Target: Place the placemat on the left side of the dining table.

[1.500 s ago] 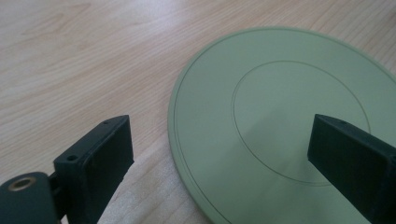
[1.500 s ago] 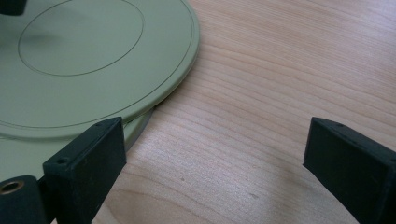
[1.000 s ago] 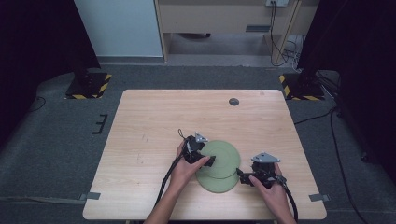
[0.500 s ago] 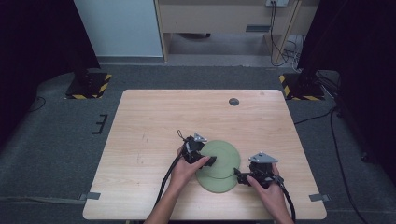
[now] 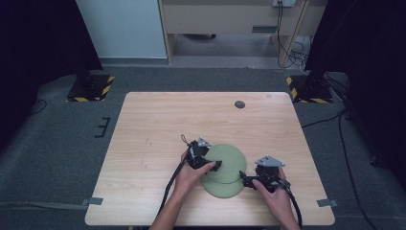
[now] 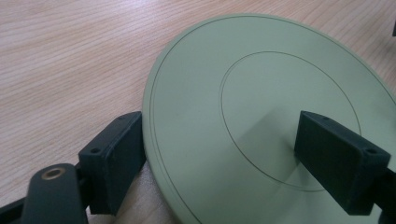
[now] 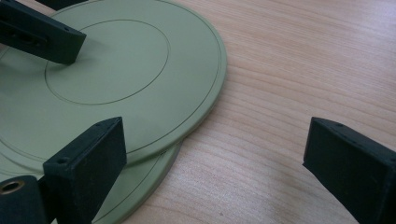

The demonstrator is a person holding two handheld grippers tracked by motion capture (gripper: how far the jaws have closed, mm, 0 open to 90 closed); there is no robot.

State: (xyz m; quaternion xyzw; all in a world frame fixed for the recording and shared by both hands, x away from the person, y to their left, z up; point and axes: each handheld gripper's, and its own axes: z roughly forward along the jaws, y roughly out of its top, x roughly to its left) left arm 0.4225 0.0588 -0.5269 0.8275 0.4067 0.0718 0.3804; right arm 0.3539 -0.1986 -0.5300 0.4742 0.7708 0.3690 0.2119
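Two pale green plates lie overlapped on the wooden table, near its front edge. The upper plate [image 5: 224, 158] [image 6: 261, 93] [image 7: 107, 70] rests partly on the lower plate [image 5: 222, 189] [image 7: 135, 196]. My left gripper [image 5: 216, 165] [image 6: 219, 140] is open and straddles the upper plate's near-left rim. One jaw sits against the rim's outside and the other hangs over the inner ring; its jaws have just been closing a little. My right gripper [image 5: 243, 180] [image 7: 217, 144] stands open at the plates' right edge, with one jaw over the rims and the other over bare wood.
A small dark disc [image 5: 240, 104] lies near the table's far edge. Bare wood [image 5: 158, 129] stretches to the left of and beyond the plates. Black stands with yellow-striped bases [image 5: 91, 88] are on the floor past both far corners.
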